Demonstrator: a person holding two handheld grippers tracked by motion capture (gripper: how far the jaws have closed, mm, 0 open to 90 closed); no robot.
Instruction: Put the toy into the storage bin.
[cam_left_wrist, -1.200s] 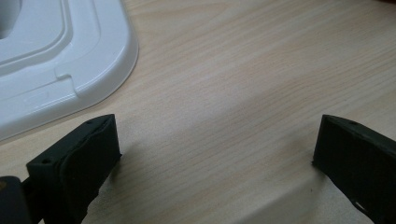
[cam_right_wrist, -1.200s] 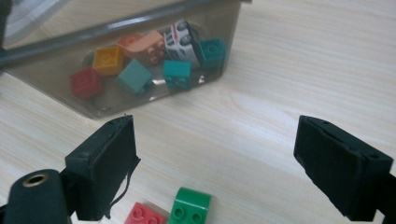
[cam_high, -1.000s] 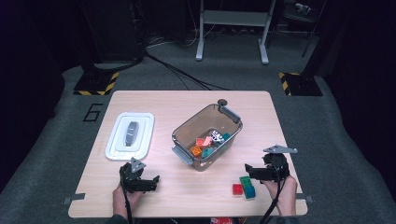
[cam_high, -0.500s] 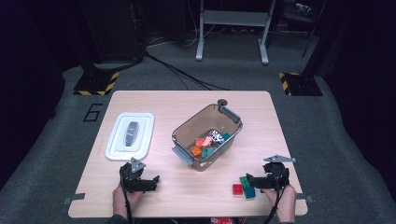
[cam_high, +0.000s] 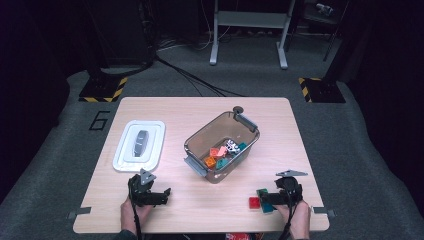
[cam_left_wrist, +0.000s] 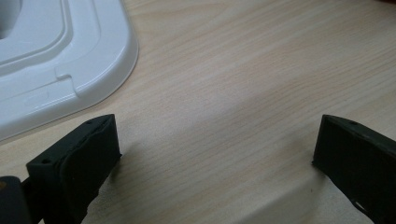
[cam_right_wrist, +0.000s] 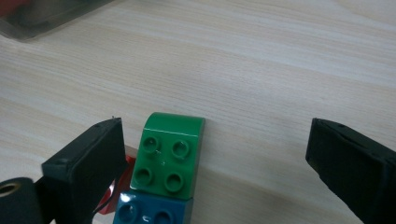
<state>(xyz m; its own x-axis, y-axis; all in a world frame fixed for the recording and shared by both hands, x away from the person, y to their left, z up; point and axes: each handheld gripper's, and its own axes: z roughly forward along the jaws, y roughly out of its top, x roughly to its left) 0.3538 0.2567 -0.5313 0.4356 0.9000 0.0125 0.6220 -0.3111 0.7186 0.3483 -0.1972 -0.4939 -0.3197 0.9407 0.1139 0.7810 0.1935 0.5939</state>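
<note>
A green brick (cam_right_wrist: 169, 154) lay studs-up on the wooden table (cam_high: 310, 150) near its front right corner, butted against a blue brick (cam_right_wrist: 152, 212) with a red brick (cam_high: 254, 202) just beside them, while the right gripper (cam_right_wrist: 212, 163) stood over them, its jaws spread wide after a slight closing, the green brick between them near the left jaw and unpressed. Farther back sat a clear bin (cam_high: 192, 142) holding coloured pieces, with its white lid (cam_left_wrist: 56, 60) lying flat to the left. The left gripper (cam_left_wrist: 215, 154) rested low over bare wood near that lid, its jaws wide apart and holding nothing.
</note>
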